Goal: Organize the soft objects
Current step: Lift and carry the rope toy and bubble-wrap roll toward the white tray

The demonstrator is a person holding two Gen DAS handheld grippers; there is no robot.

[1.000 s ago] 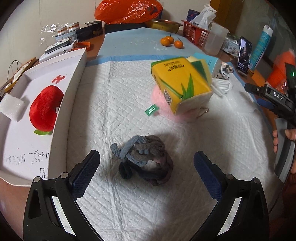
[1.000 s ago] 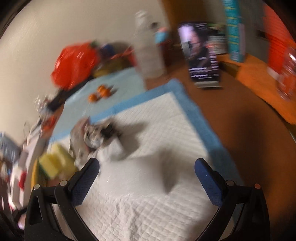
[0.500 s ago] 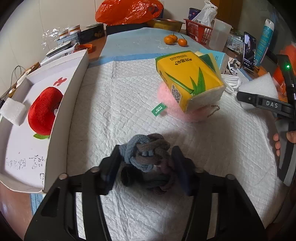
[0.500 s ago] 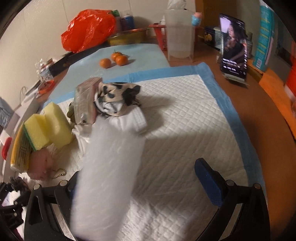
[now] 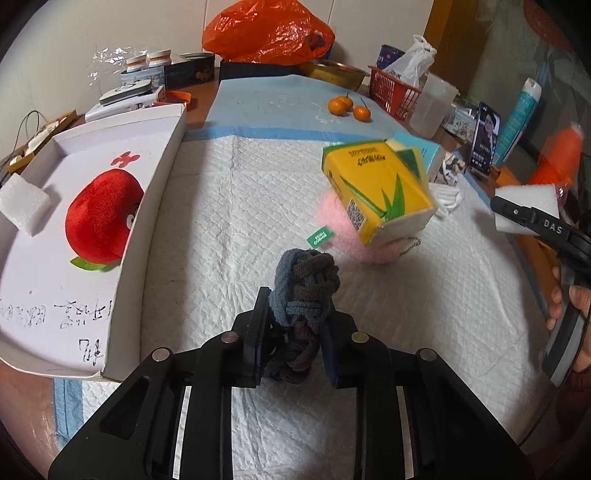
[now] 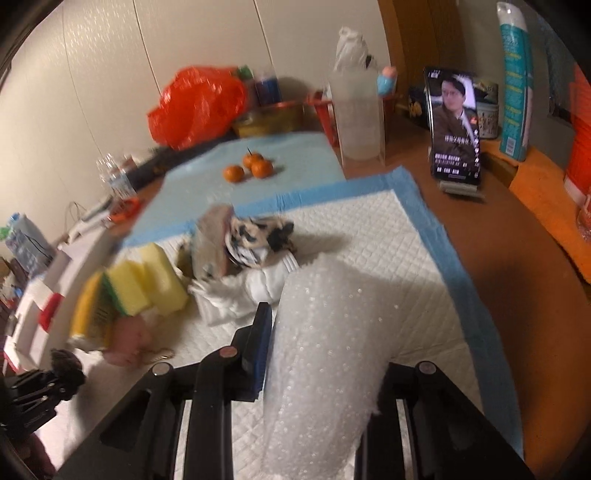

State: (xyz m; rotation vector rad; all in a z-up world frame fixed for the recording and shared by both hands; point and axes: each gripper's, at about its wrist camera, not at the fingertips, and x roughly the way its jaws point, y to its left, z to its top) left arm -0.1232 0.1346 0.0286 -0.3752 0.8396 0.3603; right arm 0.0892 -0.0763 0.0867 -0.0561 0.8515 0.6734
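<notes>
My left gripper (image 5: 295, 343) is shut on a grey knotted sock bundle (image 5: 304, 288) and holds it above the white quilted pad (image 5: 240, 229). My right gripper (image 6: 317, 354) is shut on a white foam block (image 6: 325, 354), which also shows in the left wrist view (image 5: 526, 201) at the right. A white tray box (image 5: 162, 177) at the left holds a red plush apple (image 5: 101, 221) and a white foam cube (image 5: 22, 208). A yellow plush carton (image 5: 376, 192) lies on a pink fluffy toy (image 5: 332, 214).
Yellow sponges (image 6: 147, 284), a patterned cloth (image 6: 258, 236) and white cloth (image 6: 240, 299) lie mid-pad. Tangerines (image 5: 347, 107), a red basket (image 5: 393, 92), an orange bag (image 5: 266, 33), a plastic jug (image 6: 358, 114) and a propped phone (image 6: 456, 133) stand behind.
My left gripper closed on the sock bundle and lifted it off the pad. My right gripper closed on the white foam block and now holds it in front of the camera.
</notes>
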